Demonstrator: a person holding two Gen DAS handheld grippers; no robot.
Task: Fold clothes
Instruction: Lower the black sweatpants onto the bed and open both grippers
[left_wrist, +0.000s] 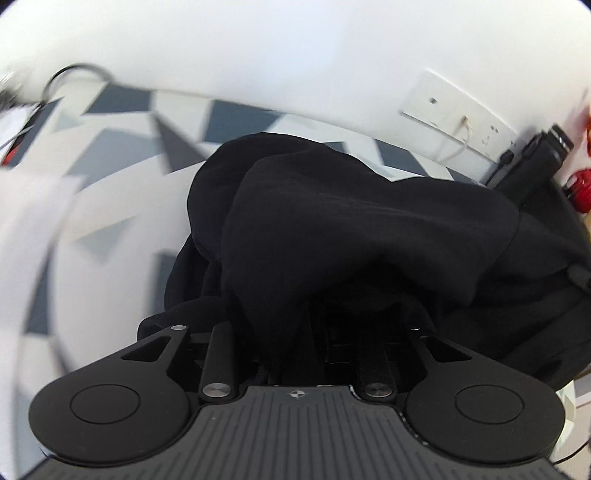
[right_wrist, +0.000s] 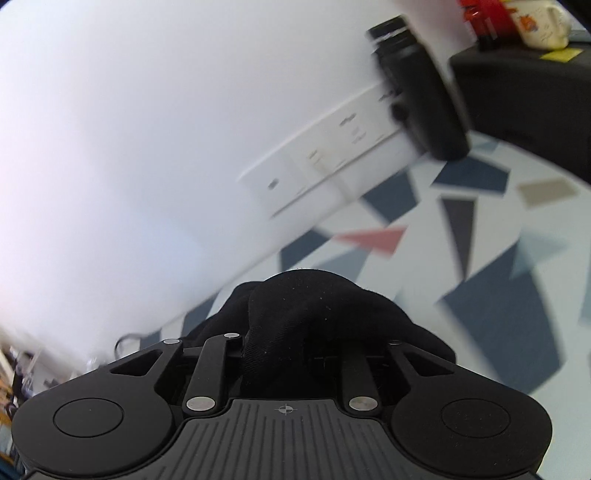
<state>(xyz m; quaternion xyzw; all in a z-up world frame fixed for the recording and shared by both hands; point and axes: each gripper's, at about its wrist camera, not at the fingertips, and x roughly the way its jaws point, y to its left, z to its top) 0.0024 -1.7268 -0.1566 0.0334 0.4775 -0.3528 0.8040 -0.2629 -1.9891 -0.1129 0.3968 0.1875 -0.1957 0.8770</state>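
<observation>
In my left gripper (left_wrist: 295, 332) I hold a bunch of the black garment (left_wrist: 332, 229); the cloth comes up between my fingers and covers the tips, so I cannot see the pads, but the fabric hangs from them and I judge they are clamped on it. The rest of this garment lies in a loose heap on the white cloth with grey and blue triangles (left_wrist: 110, 155), which covers the surface below, near the white wall (left_wrist: 295, 55) with its socket plate (left_wrist: 458, 110). Nothing is folded flat, so I judge the folding is at an early stage: the garment must be spread out and its sides brought together. More to the right, my right gripper (right_wrist: 295, 332) also is closed on a fold of the same black garment (right_wrist: 314, 306), bunched up over the fingers. As for containers, I see only a pale mug (right_wrist: 539, 26) far at the upper right on a dark shelf; what is in it I cannot tell.
</observation>
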